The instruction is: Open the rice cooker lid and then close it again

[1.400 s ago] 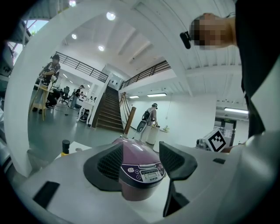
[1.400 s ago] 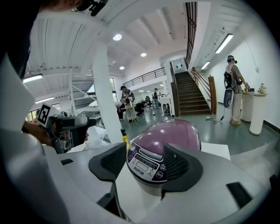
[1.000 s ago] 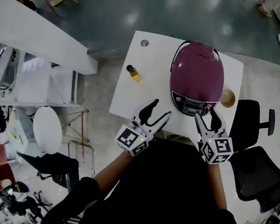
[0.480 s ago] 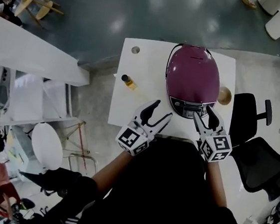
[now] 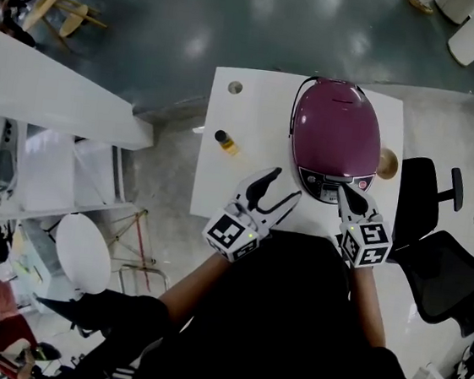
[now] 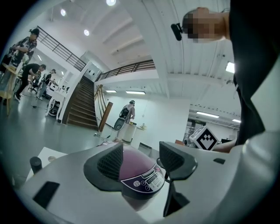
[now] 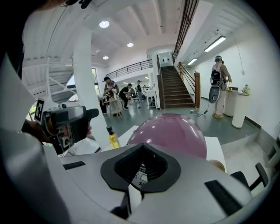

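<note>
A rounded purple rice cooker (image 5: 335, 136) with its lid shut stands on the table's right side, control panel at the near edge

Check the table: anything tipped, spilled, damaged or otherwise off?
Nothing stands out. The maroon domed rice cooker sits upright on the white table with its lid shut and no spill around it. The small yellow bottle with a black cap stands upright, apart from the cooker.
</note>
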`<state>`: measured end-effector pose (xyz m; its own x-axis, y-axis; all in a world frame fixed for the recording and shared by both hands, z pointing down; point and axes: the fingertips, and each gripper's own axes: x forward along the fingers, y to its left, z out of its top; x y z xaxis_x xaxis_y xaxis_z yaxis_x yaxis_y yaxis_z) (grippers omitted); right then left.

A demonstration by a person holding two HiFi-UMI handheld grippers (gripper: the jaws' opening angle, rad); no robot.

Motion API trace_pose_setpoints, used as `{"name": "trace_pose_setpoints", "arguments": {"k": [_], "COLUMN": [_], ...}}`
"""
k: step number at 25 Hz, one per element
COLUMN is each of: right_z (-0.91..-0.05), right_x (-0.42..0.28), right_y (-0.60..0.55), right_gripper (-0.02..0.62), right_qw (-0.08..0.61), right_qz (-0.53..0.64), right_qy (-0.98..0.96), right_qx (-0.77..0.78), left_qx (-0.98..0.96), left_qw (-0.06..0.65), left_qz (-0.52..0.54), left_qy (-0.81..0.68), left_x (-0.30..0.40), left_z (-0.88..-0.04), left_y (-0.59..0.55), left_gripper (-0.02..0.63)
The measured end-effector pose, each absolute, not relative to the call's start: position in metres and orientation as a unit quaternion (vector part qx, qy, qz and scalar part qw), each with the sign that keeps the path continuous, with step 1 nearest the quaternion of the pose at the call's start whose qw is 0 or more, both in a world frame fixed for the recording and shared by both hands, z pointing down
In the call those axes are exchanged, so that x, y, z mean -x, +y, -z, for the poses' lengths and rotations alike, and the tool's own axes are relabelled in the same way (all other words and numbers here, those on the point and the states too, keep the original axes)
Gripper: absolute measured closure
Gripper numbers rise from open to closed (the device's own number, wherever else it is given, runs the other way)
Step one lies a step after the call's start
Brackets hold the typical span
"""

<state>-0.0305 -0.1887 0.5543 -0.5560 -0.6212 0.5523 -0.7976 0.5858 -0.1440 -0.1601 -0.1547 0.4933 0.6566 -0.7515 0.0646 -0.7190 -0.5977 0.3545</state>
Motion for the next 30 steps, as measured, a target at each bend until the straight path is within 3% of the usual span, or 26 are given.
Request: {"name": "trace_pose_setpoints", "arguments": {"k": [26, 30], "right_z": [-0.612, -0.611], "right_x": [0.017, 0.015], "right_y": [-0.205, -0.207], "right_gripper": [0.595, 0.595], "right_qw": [0.324, 0.302], "right_qz": [-0.22, -0.261], "right_qy": [-0.802, -0.801], "right_qx": [-0.451, -0.447], "left_qx": [-0.902, -0.901], "left_qw": [0.172, 0.174], "left_qz": [0.064, 0.064], "left_qy": [-0.39, -0.392], "left_x": [0.177, 0.179], "left_z": [-0.494, -0.496], "left_y": [-0.16, -0.163], "left_gripper": [0.37, 0.37]}}
